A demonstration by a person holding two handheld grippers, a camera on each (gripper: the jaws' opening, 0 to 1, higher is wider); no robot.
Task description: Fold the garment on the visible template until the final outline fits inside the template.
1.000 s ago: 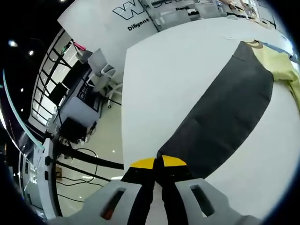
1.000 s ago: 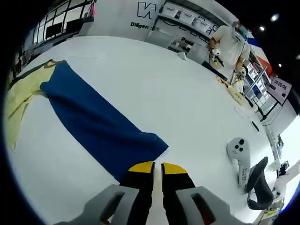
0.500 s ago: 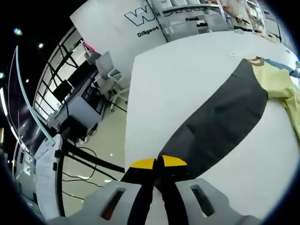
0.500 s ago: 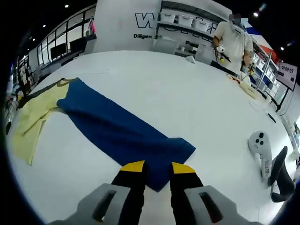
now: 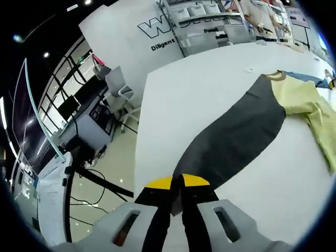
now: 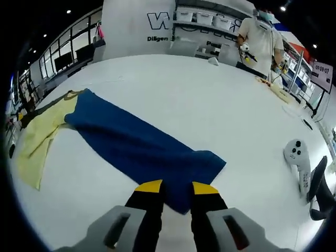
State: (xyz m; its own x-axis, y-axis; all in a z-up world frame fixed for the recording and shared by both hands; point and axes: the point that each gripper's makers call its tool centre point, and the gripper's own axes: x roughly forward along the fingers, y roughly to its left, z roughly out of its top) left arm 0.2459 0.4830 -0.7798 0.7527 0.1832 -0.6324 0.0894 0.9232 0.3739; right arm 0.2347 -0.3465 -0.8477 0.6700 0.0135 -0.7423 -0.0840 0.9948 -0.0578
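A: Colours? Table (image 6: 173, 89) plain white. Garment: blue panel (image 6: 142, 149), dark grey panel (image 5: 239, 136), pale yellow part (image 5: 302, 97).

B: Noted. Jaw tips yellow over black on both grippers; white controller (image 6: 298, 157) with dark buttons.

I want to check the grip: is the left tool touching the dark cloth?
Touching. In the left gripper view, the left tool has its jaws closed together on the near end of the dark cloth, which runs up from between them.
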